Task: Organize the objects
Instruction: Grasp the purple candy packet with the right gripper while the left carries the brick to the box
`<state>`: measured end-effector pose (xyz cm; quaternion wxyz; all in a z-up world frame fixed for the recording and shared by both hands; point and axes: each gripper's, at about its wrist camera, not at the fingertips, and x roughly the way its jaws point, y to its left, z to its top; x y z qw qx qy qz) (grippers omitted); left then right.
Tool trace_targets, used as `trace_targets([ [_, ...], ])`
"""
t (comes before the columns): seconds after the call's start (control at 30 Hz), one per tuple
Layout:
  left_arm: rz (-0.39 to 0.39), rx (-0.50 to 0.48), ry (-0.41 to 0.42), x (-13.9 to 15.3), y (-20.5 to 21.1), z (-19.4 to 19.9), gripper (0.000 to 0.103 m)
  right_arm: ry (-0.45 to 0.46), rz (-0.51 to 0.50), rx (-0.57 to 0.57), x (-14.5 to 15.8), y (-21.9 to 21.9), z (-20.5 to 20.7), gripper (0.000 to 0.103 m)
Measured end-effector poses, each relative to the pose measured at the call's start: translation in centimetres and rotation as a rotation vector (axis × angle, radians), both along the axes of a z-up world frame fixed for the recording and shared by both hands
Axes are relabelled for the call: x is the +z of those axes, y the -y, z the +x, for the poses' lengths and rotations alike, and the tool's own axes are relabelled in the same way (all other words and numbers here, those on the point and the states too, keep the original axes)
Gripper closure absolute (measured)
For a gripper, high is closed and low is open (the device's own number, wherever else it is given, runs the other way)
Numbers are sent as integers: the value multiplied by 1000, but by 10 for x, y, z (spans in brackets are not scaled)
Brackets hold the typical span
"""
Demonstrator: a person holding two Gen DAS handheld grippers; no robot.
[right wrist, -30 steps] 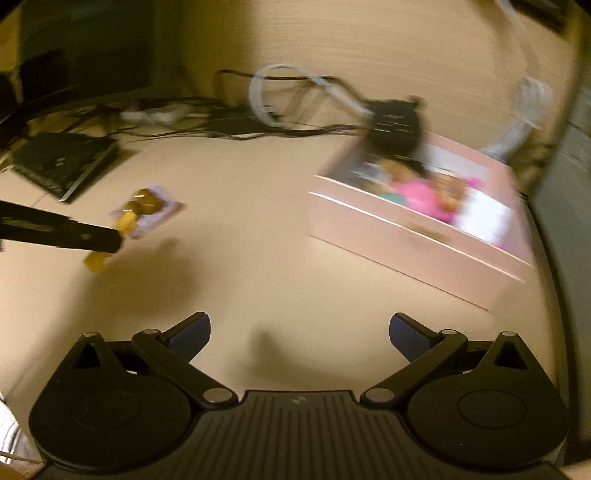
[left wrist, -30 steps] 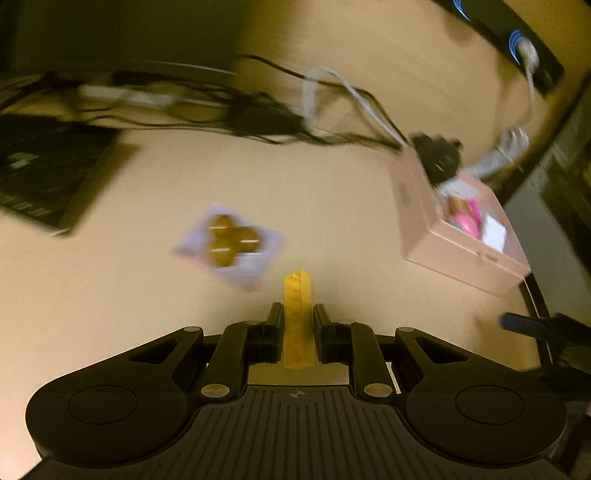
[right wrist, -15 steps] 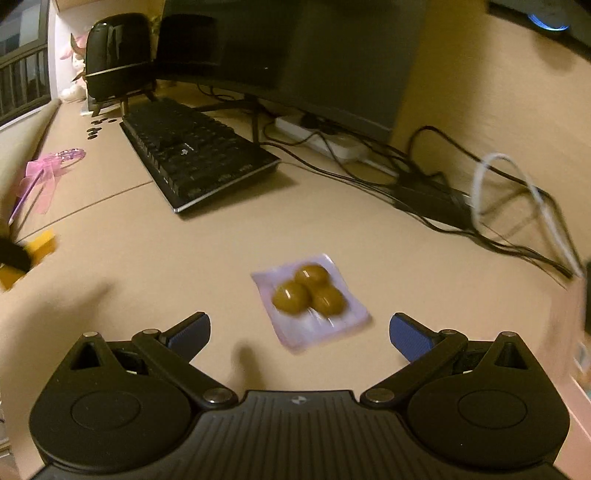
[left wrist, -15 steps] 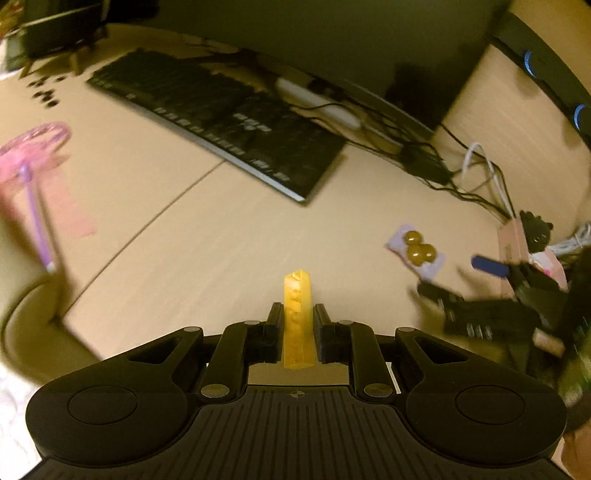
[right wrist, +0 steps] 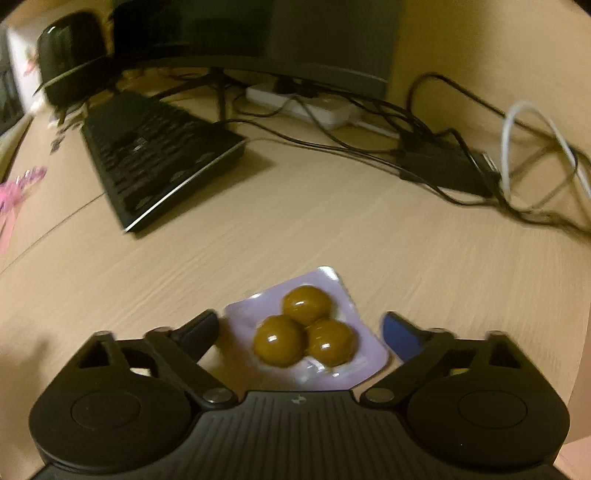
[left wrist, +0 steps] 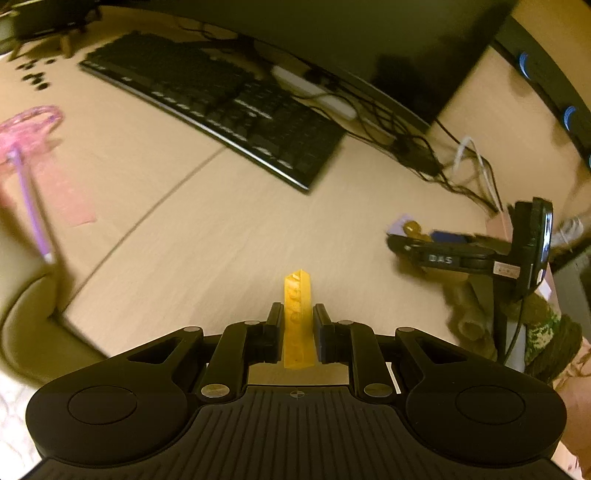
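My left gripper (left wrist: 297,318) is shut on a narrow yellow block (left wrist: 297,314), which sticks out forward between the pads above the bare desk. A clear packet with three brown balls (right wrist: 306,328) lies flat on the desk between the fingers of my right gripper (right wrist: 301,326). The right jaws are closing around the packet, and a small gap still shows on each side. In the left wrist view the right gripper (left wrist: 436,243) reaches in from the right over the same packet (left wrist: 404,227).
A black keyboard (right wrist: 155,155) lies to the back left under a dark monitor (right wrist: 258,33). A white power strip (right wrist: 299,103), a black adapter (right wrist: 443,166) and tangled cables run along the back. A pink wand (left wrist: 29,147) lies far left. A camouflage sleeve (left wrist: 546,332) is at right.
Both views have swung left from the pink box to the keyboard side. My right gripper has come down over the packet and its jaws have narrowed. The left grip on the yellow block is unchanged.
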<state>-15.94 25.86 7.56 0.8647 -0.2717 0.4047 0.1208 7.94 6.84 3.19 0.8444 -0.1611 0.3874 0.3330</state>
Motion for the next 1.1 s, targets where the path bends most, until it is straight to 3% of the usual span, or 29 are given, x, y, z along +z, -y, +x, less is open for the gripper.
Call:
trace_targets([
  [0.17,21,-101,4,5,9,19,84,8,-31,12,12,1,-24,29],
  [0.33,26,-214,23,8,26,40,84,11,-24,-58,32,34,-52,31],
  [0.7,0,-614,29,5,133,99,84,29,6,-365,93,183,-130,31],
  [0.87,-17,-732,103,27,186,136,84,74,37,-517,118,246,-155,31],
  [1.1,38,-724,269,81,247,214,84,107,48,-585,119,292,-169,31],
])
